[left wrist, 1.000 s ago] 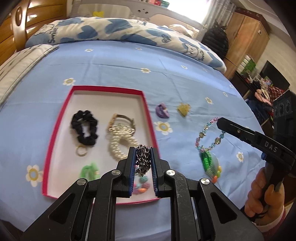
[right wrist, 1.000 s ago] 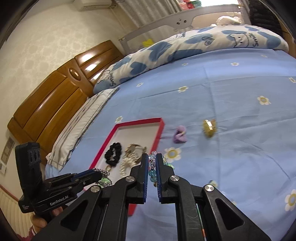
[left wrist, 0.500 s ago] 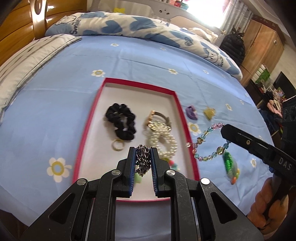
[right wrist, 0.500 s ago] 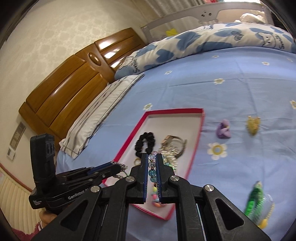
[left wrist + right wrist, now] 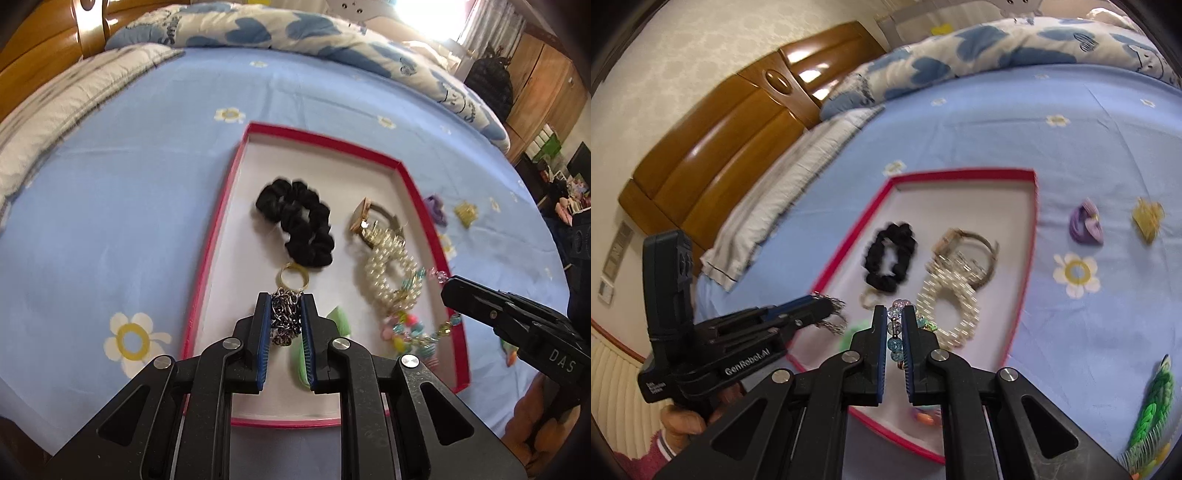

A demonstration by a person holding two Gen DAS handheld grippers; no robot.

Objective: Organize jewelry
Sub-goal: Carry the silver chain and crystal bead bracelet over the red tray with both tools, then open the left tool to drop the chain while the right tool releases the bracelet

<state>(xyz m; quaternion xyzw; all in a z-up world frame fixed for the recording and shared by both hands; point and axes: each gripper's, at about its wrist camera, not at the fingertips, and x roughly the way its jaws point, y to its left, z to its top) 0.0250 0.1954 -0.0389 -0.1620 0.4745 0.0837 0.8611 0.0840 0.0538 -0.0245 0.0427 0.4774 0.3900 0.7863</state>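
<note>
A red-rimmed white tray lies on the blue bed sheet. In it are a black scrunchie, a gold ring, a watch, a pearl bracelet and a green hair tie. My left gripper is shut on a silver chain above the tray's near part. My right gripper is shut on a coloured bead bracelet that hangs over the tray's right side.
A purple hair clip and a gold clip lie on the sheet right of the tray. A green braided piece lies further right. A pillow and wooden headboard are at the left.
Both grippers have moved left over the tray, carrying their pieces. The bead bracelet has gone from above the sheet to above the tray's right side. The green braided piece stays on the sheet.
</note>
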